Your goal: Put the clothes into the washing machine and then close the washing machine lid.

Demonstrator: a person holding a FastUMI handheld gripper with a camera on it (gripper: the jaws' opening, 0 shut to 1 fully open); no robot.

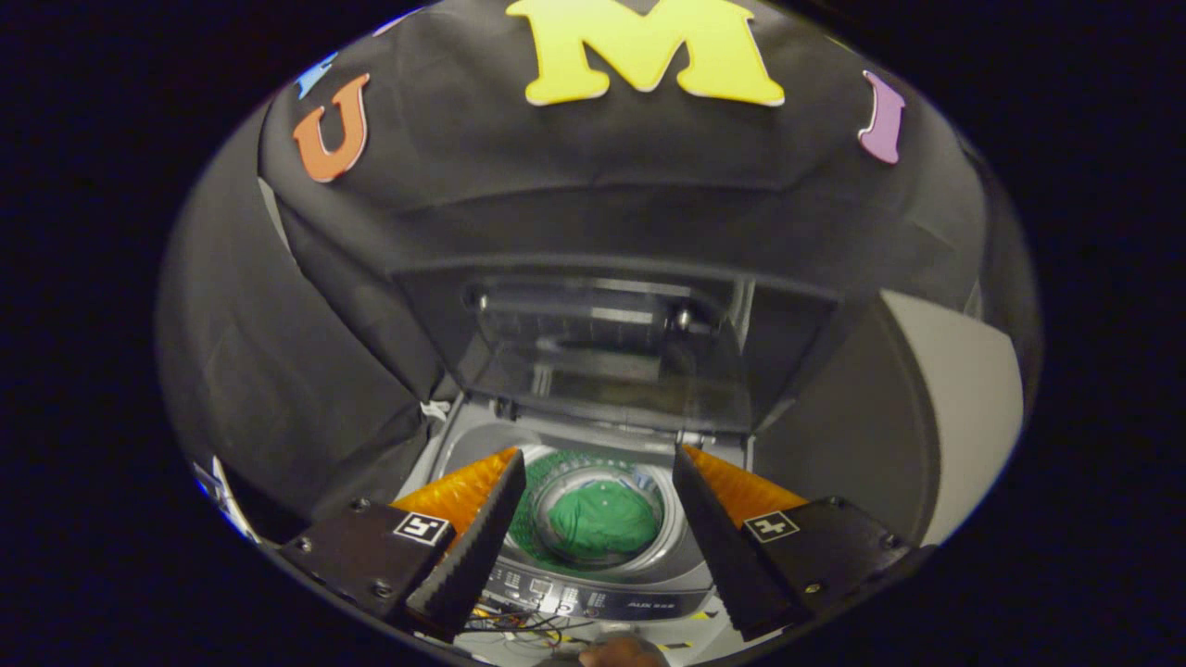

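Gripper (598, 459) agape above perhaps-green clothes (604, 522)

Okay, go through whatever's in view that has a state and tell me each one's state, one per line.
Washing machine lid: open, raised upright behind the tub.
Green clothes: bunched at the bottom of the drum.
Gripper: open, fingers spread wide above the drum, holding nothing.

Black cloth wall (593, 185) behind and to my left; pale panel (964, 408) at right; loose tangled wires (519, 625) lying below the fingers.
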